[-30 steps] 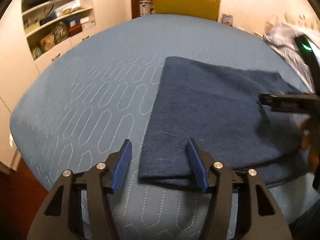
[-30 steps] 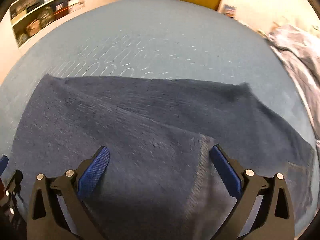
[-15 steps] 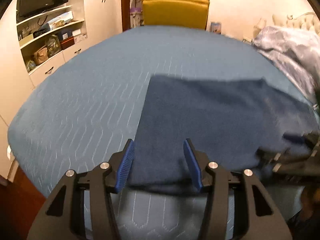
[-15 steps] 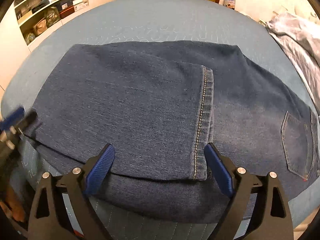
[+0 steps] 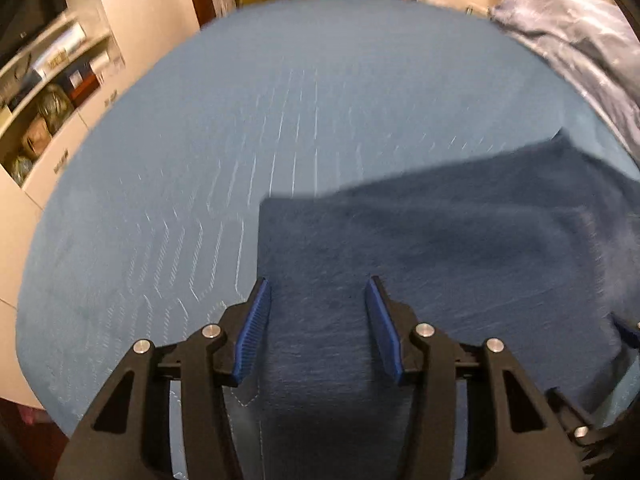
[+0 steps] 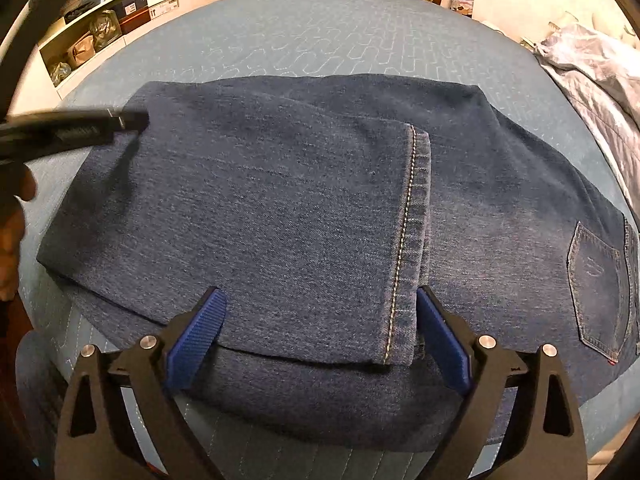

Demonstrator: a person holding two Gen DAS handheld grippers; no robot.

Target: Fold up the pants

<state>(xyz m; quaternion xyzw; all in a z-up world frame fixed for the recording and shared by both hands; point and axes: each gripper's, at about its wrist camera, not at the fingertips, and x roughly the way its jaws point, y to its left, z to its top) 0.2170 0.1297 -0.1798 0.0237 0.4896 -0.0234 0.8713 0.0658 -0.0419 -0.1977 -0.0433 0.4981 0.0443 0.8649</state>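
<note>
Left wrist view first: pretty blurry, but the jeans point(image 5: 460, 264) read as a dark blue denim slab lying on the blue quilted bedspread point(image 5: 200, 160). The left gripper point(image 5: 318, 316) hangs over the folded left end, jaws about half apart and opening, blue pads not pressing anything. Loads of bare bedspread to the left and beyond; a crumpled grey-blue blanket point(image 5: 580, 40) sits at the far right edge.

Right wrist view is sharp. The jeans point(image 6: 280, 208) are folded over, with the stitched leg hem point(image 6: 416, 240) lying on top and a back pocket point(image 6: 600, 280) at the right end. Long axis runs left to right across the bed, waist end right. The right gripper point(image 6: 320, 332) hovers at the near edge, jaws wide and opening, gripping nothing. The left gripper point(image 6: 80, 132) pokes in over the far left corner, can't tell if it touches. Bedspread point(image 6: 340, 36) is clear behind.
</note>
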